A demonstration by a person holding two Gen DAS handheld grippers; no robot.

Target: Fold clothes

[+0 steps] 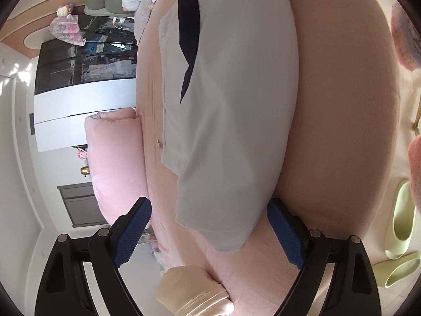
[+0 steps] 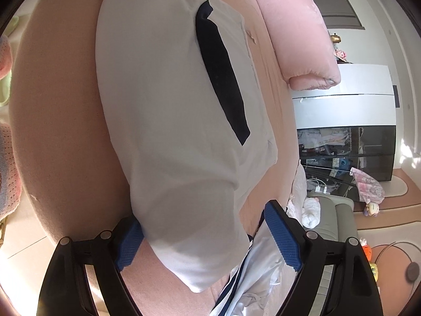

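Currently, status below.
garment: white shirt with navy panel (image 1: 231, 100) lies flat on the pink bed (image 1: 329, 131), folded into a long narrow strip; looks like the side folds are done.
left to do: my read is the end-to-end fold is still missing, and a white striped garment (image 2: 263, 271) beside the shirt's near end is unfolded.
done item: cream folded piece (image 1: 194, 289) sits on the bed just off the shirt's other end.
left gripper (image 1: 210, 230): jaws wide, straddling one end of the shirt, pads clear of the cloth, tilted down toward it.
right gripper (image 2: 208, 242): jaws wide and opening, the shirt's opposite end between them, not pinched.
pillow: pink pillow (image 2: 294, 31) lies beyond the shirt's far long edge.
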